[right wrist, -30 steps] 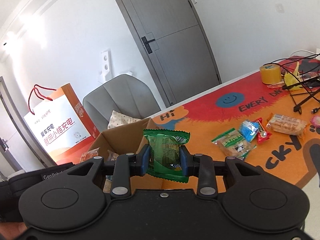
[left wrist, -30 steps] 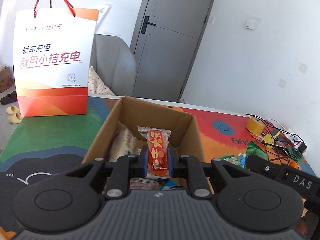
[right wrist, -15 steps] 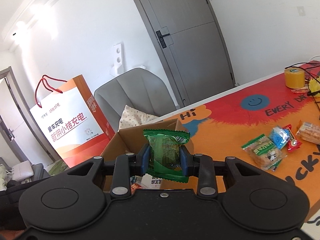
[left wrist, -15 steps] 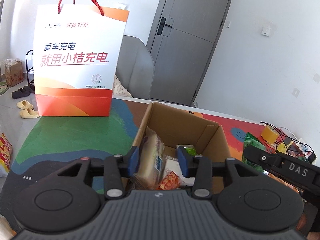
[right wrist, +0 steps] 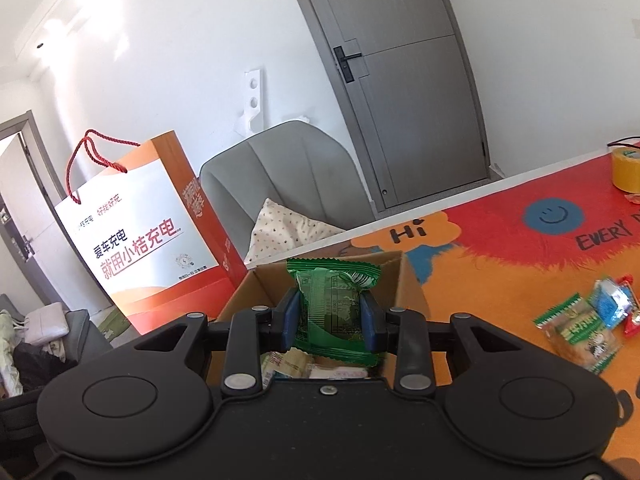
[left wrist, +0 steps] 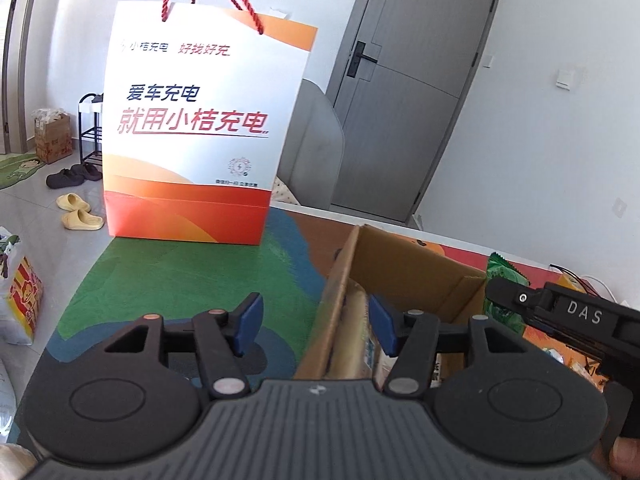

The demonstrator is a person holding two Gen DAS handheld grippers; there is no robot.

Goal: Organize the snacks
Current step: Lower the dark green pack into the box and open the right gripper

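A brown cardboard box (left wrist: 416,264) (right wrist: 396,272) stands open on the colourful table mat with several snack packets lying inside. My left gripper (left wrist: 316,326) hangs over the box's left wall, its jaws opening, and no snack sits between its blue pads. My right gripper (right wrist: 330,318) is shut on a green snack packet (right wrist: 332,304) and holds it above the box's opening. In the left wrist view the right gripper's finger (left wrist: 560,312) and that green packet (left wrist: 502,280) show past the box's right wall.
A white and orange paper bag (left wrist: 200,128) (right wrist: 148,232) with red cord handles stands behind the box. Loose snack packets (right wrist: 588,320) lie on the orange mat to the right, with a yellow tape roll (right wrist: 626,170) farther back. A grey chair (right wrist: 288,176) sits beyond the table edge.
The left gripper let go of the red snack, which dropped into the box, then opened and swung left. The right gripper carried the green packet left until it hung over the box.
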